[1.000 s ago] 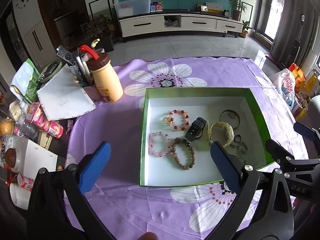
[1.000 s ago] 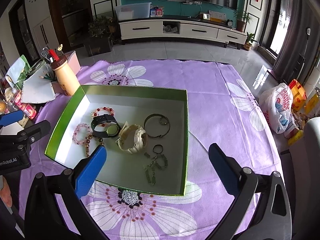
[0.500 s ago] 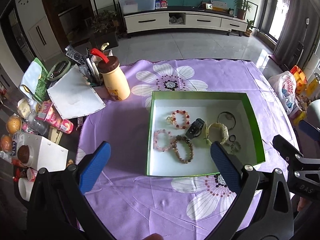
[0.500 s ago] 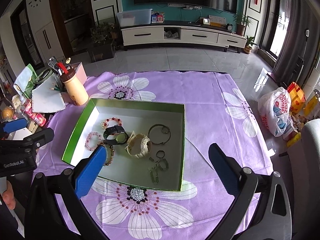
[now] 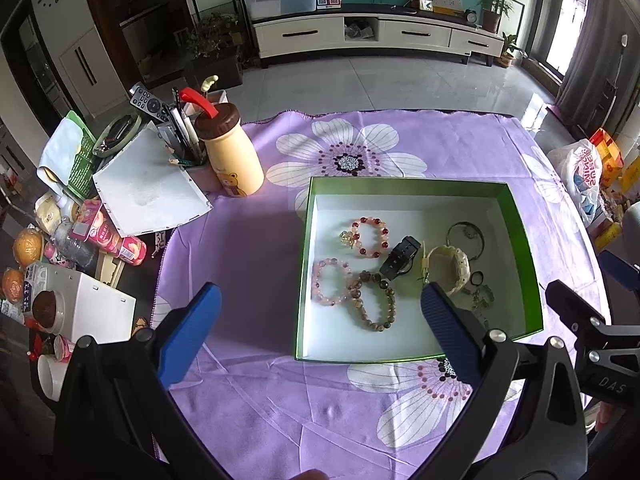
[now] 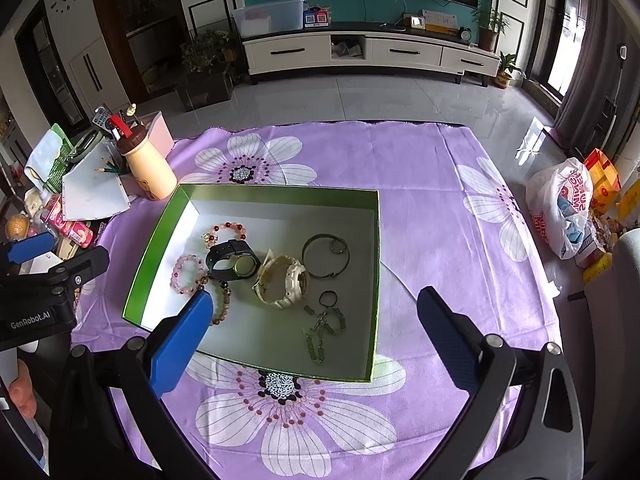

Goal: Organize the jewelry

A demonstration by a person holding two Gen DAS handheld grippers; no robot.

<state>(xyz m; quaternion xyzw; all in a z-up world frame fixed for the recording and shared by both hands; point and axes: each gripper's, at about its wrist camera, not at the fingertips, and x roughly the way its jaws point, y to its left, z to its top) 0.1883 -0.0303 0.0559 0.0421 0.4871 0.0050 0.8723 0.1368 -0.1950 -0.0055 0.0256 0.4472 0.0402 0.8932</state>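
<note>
A green box (image 5: 520,232) (image 6: 152,240) with a white inside sits on the purple flowered cloth. In it lie a red bead bracelet (image 5: 370,232), a pink bead bracelet (image 5: 330,282), a brown bead bracelet (image 5: 376,300), a black watch (image 6: 230,260), a cream watch (image 6: 282,280), a metal bangle (image 6: 325,255), a small ring (image 6: 327,298) and a chain (image 6: 322,330). My left gripper (image 5: 320,332) is open and empty, above the box's near left corner. My right gripper (image 6: 314,334) is open and empty, above the box's near edge.
A yellow bottle (image 5: 230,152) with a brown cap, a pen holder and a white board (image 5: 148,188) stand left of the box. Snacks and a white carton (image 5: 80,304) crowd the far left. A plastic bag (image 6: 560,204) lies off the table's right side.
Both grippers have pulled back and up from the box, which looks smaller and farther now. Both stay open. The jewelry has not moved.
</note>
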